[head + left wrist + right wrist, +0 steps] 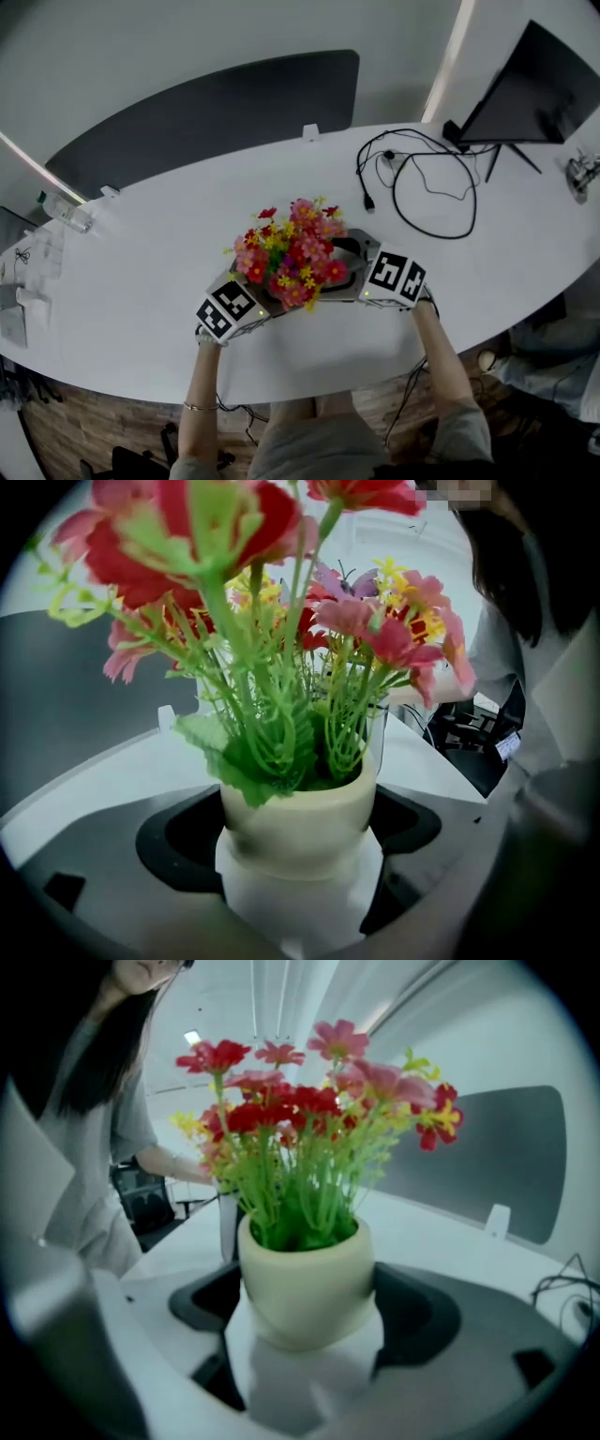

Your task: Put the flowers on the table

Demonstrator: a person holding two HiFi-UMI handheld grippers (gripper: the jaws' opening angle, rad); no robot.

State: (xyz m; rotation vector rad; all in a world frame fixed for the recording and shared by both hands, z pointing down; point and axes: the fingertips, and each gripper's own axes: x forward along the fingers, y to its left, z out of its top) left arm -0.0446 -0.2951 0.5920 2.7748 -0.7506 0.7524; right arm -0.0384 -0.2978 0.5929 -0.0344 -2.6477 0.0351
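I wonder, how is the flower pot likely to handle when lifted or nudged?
The pot looks rigid, with a smooth rounded wall, so it may slip in a light grip. The flowers spread taller and wider than the pot, so it is probably top-heavy and apt to tip if pushed high up. The thin stems would likely bend rather than bear load.

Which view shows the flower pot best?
Right gripper view: the cream pot sits centered, rim and body clear. Left gripper view shows it too, leaves overlapping the rim. Head view: flowers hide it.
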